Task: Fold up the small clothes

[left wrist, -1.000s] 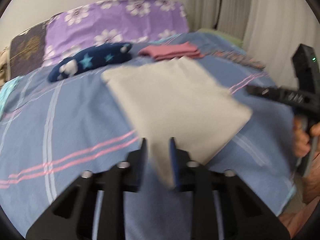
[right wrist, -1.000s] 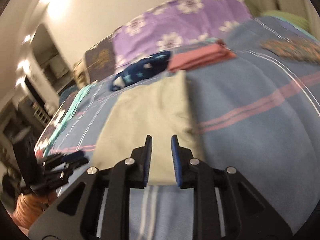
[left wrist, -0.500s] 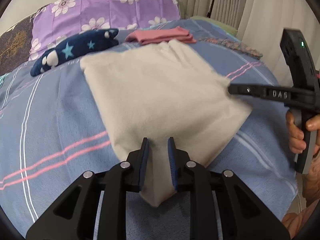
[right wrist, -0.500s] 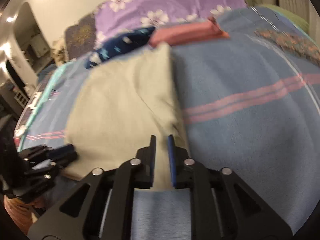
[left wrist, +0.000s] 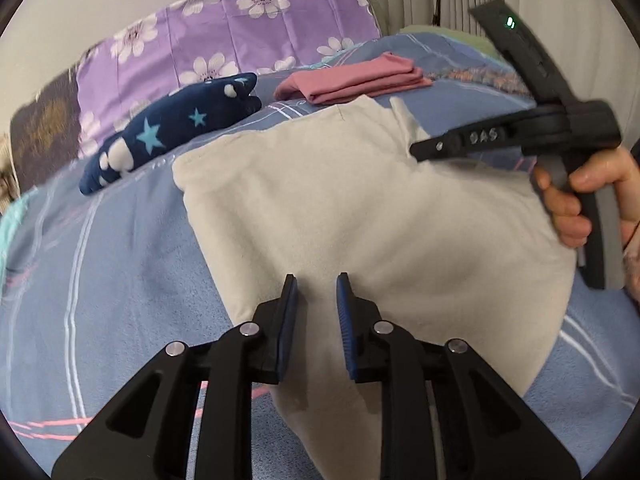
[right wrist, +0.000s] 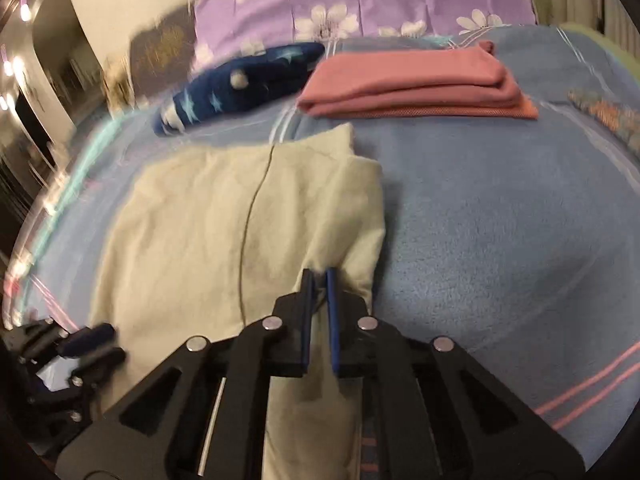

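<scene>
Your cream cloth lies spread on the blue striped bedspread, filling the middle of the left wrist view and running out toward 12 o'clock, where its far edge stops just short of the folded pink garment. Your left gripper sits over the cloth's near corner at 6 o'clock. Its jaws stand a little apart with cloth passing between them, but the blue pads do not plainly press on it, so count that side as loose.

Your right gripper is at the cloth's right-hand edge, at about 5 o'clock of the cloth in the right wrist view. Its jaws have just been closing and now stand nearly together, pinching a bunched fold of cream fabric that puckers up around the pads. In the left wrist view the same tool comes in from 3 o'clock, with your right hand wrapped round its handle and the tip lying on the cloth's far right part.

A thin dark seam runs down the cloth from 12 toward 6 o'clock in the right wrist view. At 11 o'clock beyond the cloth lies the navy star-print garment, and behind it a purple flowered pillow.
</scene>
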`<state>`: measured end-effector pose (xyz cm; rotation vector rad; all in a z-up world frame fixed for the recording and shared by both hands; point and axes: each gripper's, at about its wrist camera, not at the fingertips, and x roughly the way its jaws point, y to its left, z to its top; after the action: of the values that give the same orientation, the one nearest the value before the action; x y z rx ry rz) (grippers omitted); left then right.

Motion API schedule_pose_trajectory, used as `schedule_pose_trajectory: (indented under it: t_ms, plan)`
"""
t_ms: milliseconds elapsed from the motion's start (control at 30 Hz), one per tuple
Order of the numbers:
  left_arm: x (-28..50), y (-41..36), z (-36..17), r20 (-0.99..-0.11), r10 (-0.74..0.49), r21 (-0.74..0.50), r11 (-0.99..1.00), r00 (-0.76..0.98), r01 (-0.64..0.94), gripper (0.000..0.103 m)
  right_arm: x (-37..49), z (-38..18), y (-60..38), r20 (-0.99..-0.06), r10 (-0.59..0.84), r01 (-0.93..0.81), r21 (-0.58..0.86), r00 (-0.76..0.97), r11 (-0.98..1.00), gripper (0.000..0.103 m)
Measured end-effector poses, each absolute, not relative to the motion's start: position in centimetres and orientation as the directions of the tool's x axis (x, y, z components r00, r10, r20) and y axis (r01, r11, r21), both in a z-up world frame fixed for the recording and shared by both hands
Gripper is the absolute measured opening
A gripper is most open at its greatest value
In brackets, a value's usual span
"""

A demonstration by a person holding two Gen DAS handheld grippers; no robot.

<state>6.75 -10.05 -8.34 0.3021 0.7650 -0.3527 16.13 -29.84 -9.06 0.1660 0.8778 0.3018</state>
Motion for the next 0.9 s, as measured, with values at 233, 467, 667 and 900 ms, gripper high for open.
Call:
schedule_pose_trajectory:
  t_ms: [233,467,667,900]
  plan:
    - [7.0,-8.3,-7.5,-0.713,-0.267,0.044,0.906,0.648,0.421,0.025,13.5,-7.1,-28.8,-0.718,0.243,-0.196,0.149,0.652,0.969,0.023]
    - [6.7,-6.2,-5.1,-0.649,-0.287,0.005,0.924,0.705,0.382,0.062,10.8,-4.5,-28.5,-0.692,0.165,-0.184,0.048,0.703,0.982,0.038]
    - [7.6,-6.2,-6.2,-0.694,-0.284,-0.024,0.928,0.661,0.373,0.064,10.1,-4.5,-28.6,-0.697,0.156,-0.186,0.033,0.700,0.982,0.044]
    - [8.4,-5.9,-7.8,-0.741,-0.286,-0.056,0.928,0.607,0.369,0.073,9.9,-5.5,-29.9,-0.721,0.165,-0.166,0.070,0.673,0.984,0.055]
